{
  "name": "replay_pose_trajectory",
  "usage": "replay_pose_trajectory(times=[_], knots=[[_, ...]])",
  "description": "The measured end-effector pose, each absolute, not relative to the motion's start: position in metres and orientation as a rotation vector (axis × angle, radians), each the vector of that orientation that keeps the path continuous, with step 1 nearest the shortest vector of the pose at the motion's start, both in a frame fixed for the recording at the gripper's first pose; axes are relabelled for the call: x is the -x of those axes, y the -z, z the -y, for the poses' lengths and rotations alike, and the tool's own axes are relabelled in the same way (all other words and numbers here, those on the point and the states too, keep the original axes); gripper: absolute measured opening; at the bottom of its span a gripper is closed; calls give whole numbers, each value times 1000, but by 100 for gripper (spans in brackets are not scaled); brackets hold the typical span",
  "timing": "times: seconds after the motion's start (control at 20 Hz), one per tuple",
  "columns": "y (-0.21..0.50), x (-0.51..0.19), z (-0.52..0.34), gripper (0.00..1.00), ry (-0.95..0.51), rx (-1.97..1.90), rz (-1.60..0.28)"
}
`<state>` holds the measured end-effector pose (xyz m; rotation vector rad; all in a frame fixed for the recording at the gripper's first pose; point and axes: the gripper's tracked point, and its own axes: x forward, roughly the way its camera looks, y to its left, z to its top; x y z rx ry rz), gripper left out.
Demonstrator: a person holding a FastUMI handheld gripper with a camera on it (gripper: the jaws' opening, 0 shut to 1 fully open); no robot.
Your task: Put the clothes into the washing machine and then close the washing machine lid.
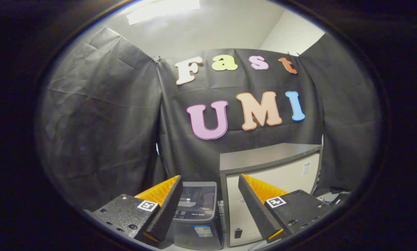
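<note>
A small grey top-loading washing machine (197, 212) stands on the floor well beyond my fingers, seen between them; its dark glass lid lies flat and shut, with a control strip along its near edge. My gripper (210, 184) is held high and far from it, open, with nothing between its fingers. Its left finger (163, 205) overlaps the machine's left side.
A white cabinet with a grey top (269, 158) stands right beside the washing machine, on its right. Black cloth walls close in the booth behind and to both sides. Some cables and dark gear (328, 195) lie on the floor to the cabinet's right.
</note>
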<state>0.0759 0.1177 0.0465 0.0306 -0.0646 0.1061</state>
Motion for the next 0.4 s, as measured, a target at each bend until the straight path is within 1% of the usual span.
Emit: replay_pose_trajectory(times=[0.4], knots=[[-32,-69,-136,97,-140,50,39]])
